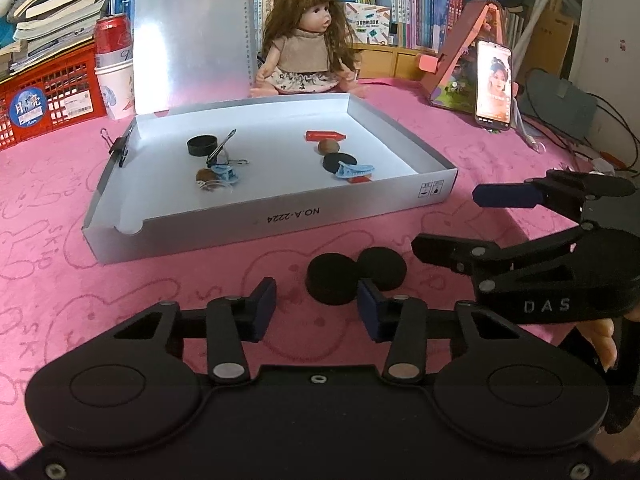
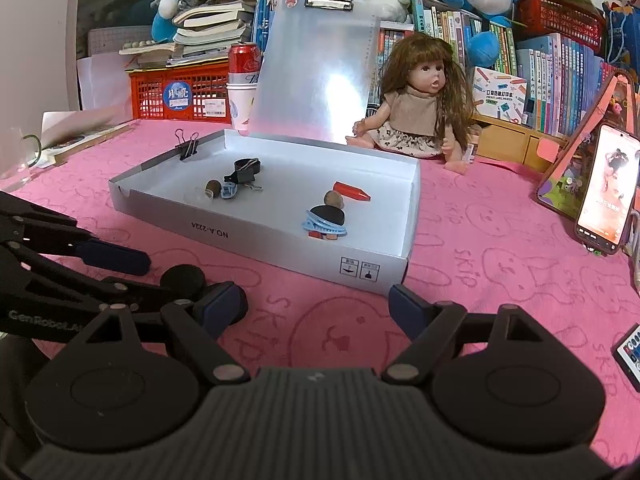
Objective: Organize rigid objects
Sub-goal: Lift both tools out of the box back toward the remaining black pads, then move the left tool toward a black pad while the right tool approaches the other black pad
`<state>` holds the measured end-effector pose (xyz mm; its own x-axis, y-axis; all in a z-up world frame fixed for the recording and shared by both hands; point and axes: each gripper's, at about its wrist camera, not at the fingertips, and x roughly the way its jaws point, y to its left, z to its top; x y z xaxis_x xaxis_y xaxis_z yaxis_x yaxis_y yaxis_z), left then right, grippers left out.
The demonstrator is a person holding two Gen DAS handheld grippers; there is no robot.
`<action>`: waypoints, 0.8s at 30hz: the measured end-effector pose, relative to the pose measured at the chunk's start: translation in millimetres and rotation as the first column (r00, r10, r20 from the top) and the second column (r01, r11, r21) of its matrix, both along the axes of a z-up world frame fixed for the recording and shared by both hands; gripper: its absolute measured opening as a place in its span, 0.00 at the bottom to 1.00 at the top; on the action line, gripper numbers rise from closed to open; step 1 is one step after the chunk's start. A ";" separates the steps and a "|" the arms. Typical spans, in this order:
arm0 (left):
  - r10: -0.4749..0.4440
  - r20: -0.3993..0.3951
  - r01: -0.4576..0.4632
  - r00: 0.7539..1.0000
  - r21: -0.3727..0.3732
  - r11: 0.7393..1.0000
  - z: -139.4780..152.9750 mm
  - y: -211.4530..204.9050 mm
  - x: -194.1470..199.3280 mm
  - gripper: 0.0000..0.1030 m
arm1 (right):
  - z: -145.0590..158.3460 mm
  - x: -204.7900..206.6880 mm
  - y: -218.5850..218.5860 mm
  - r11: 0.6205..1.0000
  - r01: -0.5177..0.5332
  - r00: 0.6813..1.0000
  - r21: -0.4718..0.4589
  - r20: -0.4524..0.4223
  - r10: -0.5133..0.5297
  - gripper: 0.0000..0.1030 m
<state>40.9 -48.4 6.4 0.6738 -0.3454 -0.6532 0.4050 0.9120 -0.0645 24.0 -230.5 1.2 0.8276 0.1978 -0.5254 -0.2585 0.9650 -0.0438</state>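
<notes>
Tongs first: my left tongs (image 1: 316, 312) hang low over the pink bench (image 1: 60, 280) with a gap between the pads and nothing pinched; a black disc (image 1: 331, 278) lies just ahead of them, close to the right pad (image 1: 370, 312). A second disc (image 1: 382, 268) lies touching it, behind and to the right. My right tongs (image 2: 318, 312) are spread wide and empty, and point at the near right corner of the white tray (image 1: 280, 220).

Both discs lie outside the tray, on the bench near its front wall. Inside the tray, by the left wall, are a black cap (image 1: 202, 146), a binder clip (image 1: 220, 152), a nut (image 1: 206, 176) and a blue clip (image 1: 225, 172). Toward the right wall lie a red crayon (image 1: 326, 136), another nut (image 1: 329, 146), a third disc (image 1: 339, 161) and a blue hair clip (image 1: 355, 169). A doll (image 1: 306, 48) sits behind the tray's far edge.
</notes>
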 end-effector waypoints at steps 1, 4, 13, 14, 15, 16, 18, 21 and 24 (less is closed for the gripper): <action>0.000 0.005 0.000 1.000 0.000 1.000 -0.4 -1.2 0.3 0.35 | 0.0 -0.2 0.1 1.000 0.000 1.000 0.000 0.000 0.000 0.86; 0.000 0.010 0.000 1.000 -0.007 1.000 -0.5 -3.8 0.2 0.28 | -0.7 -1.6 0.4 1.000 0.001 1.000 -0.007 0.006 -0.001 0.86; 0.017 0.053 -0.018 0.998 0.015 1.000 1.3 -3.9 -2.3 0.24 | -0.7 -5.9 4.4 1.000 -0.022 1.000 -0.004 0.009 0.022 0.86; 0.022 0.057 -0.023 0.998 0.016 1.000 2.1 -2.7 -2.4 0.24 | -1.1 -6.1 4.8 1.000 -0.026 1.000 -0.002 0.006 0.026 0.86; 0.028 0.061 -0.029 0.998 0.017 0.999 3.1 -1.3 -2.4 0.24 | -1.6 -6.1 5.4 0.999 -0.033 0.999 0.001 0.002 0.033 0.86; 0.033 0.064 -0.034 0.997 0.017 0.999 3.9 0.4 -2.6 0.24 | -2.5 -6.5 6.4 0.999 -0.041 0.999 0.003 -0.002 0.041 0.86; 0.042 0.070 -0.043 0.997 0.019 0.999 5.7 3.9 -2.7 0.24 | -4.0 -7.6 9.3 0.998 -0.055 0.998 0.002 -0.008 0.055 0.86; 0.056 0.076 -0.058 0.996 0.026 0.998 7.3 9.6 -3.4 0.24 | -6.3 -9.1 16.4 0.997 -0.078 0.997 -0.013 -0.006 0.077 0.86; 0.067 0.074 -0.070 0.995 0.027 0.997 7.3 14.3 -4.7 0.24 | -8.6 -10.2 25.6 0.995 -0.094 0.996 -0.029 0.003 0.094 0.86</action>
